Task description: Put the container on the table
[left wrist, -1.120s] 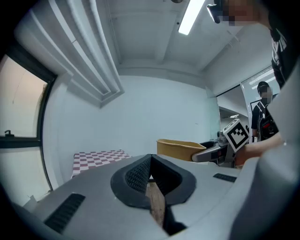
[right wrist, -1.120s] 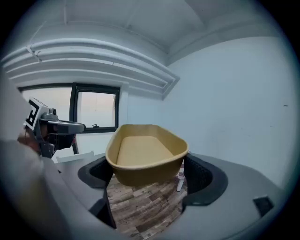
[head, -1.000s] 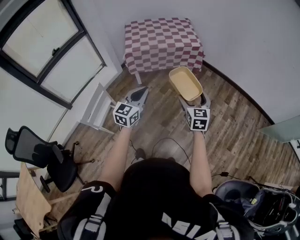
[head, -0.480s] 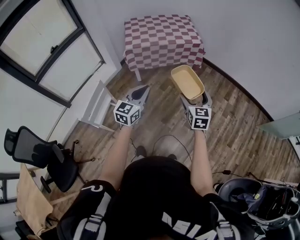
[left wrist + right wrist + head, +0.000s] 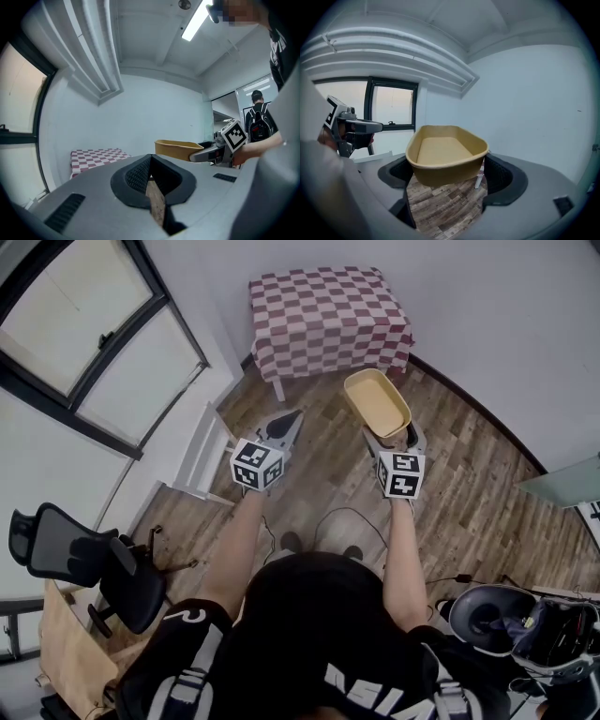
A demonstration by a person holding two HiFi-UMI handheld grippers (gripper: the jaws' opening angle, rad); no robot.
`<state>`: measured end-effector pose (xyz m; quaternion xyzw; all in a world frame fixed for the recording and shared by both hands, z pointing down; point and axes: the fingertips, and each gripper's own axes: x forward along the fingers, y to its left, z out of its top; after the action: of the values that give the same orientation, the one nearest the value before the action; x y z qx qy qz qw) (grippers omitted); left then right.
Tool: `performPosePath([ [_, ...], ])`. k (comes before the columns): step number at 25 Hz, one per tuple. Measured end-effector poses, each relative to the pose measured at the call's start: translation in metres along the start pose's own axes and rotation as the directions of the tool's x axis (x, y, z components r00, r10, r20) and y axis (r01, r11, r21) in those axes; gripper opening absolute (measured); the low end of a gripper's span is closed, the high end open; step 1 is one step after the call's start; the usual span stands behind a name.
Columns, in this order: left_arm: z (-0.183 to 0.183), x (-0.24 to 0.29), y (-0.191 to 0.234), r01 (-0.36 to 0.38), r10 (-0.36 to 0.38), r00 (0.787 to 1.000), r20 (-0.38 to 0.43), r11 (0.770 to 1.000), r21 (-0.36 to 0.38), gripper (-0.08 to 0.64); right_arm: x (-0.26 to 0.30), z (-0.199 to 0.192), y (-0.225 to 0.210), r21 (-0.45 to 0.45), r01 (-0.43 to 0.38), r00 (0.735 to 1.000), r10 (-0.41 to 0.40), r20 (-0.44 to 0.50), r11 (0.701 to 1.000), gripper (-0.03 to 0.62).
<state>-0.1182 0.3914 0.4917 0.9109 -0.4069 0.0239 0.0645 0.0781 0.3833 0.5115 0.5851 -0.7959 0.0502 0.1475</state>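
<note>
Right gripper (image 5: 392,437) (image 5: 450,174): it is clamped on the near end of the container, which is gripped between its two jaws, and is held out ahead of the person on the right side.
Container (image 5: 375,401) (image 5: 440,152) (image 5: 178,149): a shallow yellow-tan tub with nothing in it is carried roughly level in the air above the floor. It is near the front right corner of the table but is not set on it.
Left gripper (image 5: 284,425) (image 5: 151,177): its jaws are pressed together at the tips with nothing gripped, and only a thin sliver of floor is seen behind them. It is held beside the right gripper, apart from the container.
Table (image 5: 323,320) (image 5: 96,157): it is draped in a red-and-white checked cloth and is placed against the white wall, ahead of both grippers.
Floor (image 5: 469,484): wooden planks are seen, and a dark cable (image 5: 328,519) is laid near the person's feet.
Window (image 5: 84,324): a dark frame is seen along the left wall.
Office chair (image 5: 70,549): it is black and is placed at the lower left, well apart from the grippers.
</note>
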Motion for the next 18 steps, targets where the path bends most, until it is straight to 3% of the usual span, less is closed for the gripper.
performPosePath([
  [9,-0.008,-0.031,0.037,0.041,-0.041,0.999,-0.002,0.999,-0.01,0.025,0.015,0.004,0.053,0.006,0.028,1.0,-0.028,0.0,1.0,0.48],
  [18,-0.02,-0.049,0.057,0.103,-0.101,0.994,-0.04,0.994,0.03,0.025,0.028,0.004,0.08,0.055,0.074,0.997,-0.074,0.0,0.996,0.48],
])
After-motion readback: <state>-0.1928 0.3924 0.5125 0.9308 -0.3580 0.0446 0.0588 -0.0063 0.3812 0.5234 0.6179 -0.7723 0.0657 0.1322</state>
